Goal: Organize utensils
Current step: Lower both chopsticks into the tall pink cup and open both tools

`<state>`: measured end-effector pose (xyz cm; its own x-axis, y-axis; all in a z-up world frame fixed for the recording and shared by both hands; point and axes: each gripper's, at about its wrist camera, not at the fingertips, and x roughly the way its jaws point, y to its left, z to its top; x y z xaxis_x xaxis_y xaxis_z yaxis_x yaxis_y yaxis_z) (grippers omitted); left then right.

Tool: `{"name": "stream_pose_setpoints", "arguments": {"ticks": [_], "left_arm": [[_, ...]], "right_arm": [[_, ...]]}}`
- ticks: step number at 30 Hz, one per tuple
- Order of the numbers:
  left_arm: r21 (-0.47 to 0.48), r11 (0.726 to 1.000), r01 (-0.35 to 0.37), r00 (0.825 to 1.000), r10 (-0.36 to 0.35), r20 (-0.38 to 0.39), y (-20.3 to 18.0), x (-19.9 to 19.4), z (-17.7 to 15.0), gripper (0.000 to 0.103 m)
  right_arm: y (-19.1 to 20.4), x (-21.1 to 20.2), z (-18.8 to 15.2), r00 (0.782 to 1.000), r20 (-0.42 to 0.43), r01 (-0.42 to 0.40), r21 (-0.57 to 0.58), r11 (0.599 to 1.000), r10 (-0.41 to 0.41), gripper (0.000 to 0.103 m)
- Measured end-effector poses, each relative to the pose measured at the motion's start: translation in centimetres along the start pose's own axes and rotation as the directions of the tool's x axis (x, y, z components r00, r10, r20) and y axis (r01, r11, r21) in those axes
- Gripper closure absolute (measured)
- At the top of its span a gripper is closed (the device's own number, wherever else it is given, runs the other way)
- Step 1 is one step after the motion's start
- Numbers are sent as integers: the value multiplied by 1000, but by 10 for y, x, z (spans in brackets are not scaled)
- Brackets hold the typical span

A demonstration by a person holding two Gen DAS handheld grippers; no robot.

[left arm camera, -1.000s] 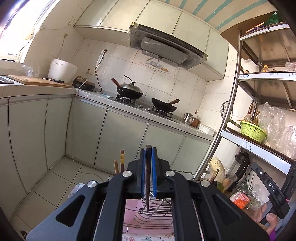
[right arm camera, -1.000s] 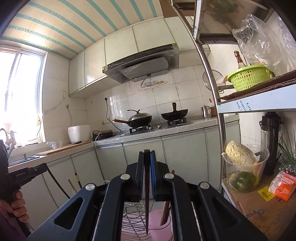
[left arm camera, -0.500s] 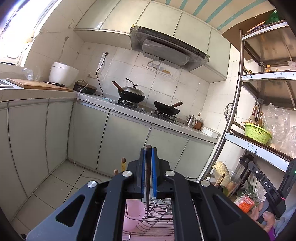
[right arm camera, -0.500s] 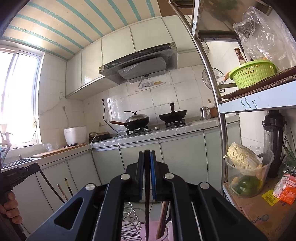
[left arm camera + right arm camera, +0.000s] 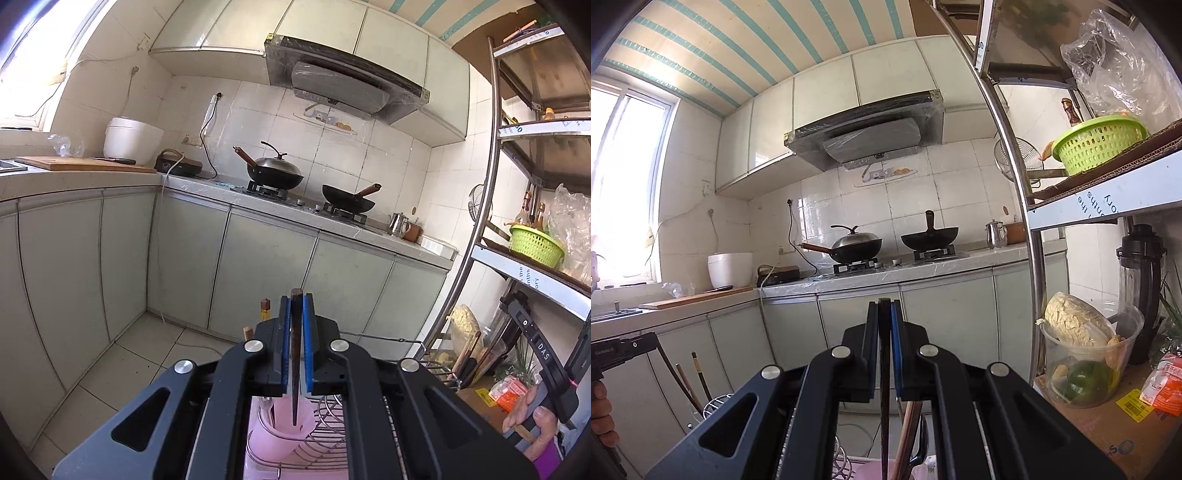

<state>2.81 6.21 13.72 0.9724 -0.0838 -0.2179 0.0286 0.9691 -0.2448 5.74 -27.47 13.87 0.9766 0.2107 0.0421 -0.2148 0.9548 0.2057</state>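
Observation:
My left gripper (image 5: 296,295) is shut on a dark brown chopstick (image 5: 294,362), which stands upright between the blue pads. Its lower tip hangs in the mouth of a pink cup (image 5: 277,432) beside a wire dish rack (image 5: 328,439). Two more chopstick ends (image 5: 264,309) poke up behind the fingers. My right gripper (image 5: 884,302) is shut on another dark chopstick (image 5: 884,387), also upright. Below it wooden utensil handles (image 5: 908,432) stand in a pink holder (image 5: 866,472). Each gripper shows at the edge of the other's view.
Grey cabinets and a counter with two woks (image 5: 275,173) run across the back. A metal shelf rack (image 5: 1030,258) stands on the right, holding a green basket (image 5: 1099,144), a tub of vegetables (image 5: 1082,354) and a blender (image 5: 1141,280). A hand (image 5: 535,417) grips the right tool.
Both grippers have moved forward and slightly down with their chopsticks. The pink cup has come under the left chopstick's tip. The wire rack has slid left in the right wrist view.

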Motion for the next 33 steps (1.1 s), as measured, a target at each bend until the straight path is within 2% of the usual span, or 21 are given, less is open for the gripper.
{"name": "stream_pose_setpoints", "arguments": {"ticks": [6, 19, 27, 33], "left_arm": [[28, 1000, -6, 999, 7, -33, -1, 9, -13, 98], [2, 1000, -15, 995, 15, -98, 8, 23, -29, 98], [-12, 999, -35, 988, 33, -153, 15, 31, -41, 98], [2, 999, -53, 985, 53, -166, 16, 30, -47, 97]], "right_arm": [[-4, 10, -11, 1000, -22, 6, 4, 1000, -6, 97], [-10, 8, -28, 995, -96, 7, 18, 1000, -5, 97], [-13, 3, -48, 983, -185, 15, 51, 999, -5, 97], [-15, 1, -63, 972, -234, 19, 61, 998, -4, 96]]}}
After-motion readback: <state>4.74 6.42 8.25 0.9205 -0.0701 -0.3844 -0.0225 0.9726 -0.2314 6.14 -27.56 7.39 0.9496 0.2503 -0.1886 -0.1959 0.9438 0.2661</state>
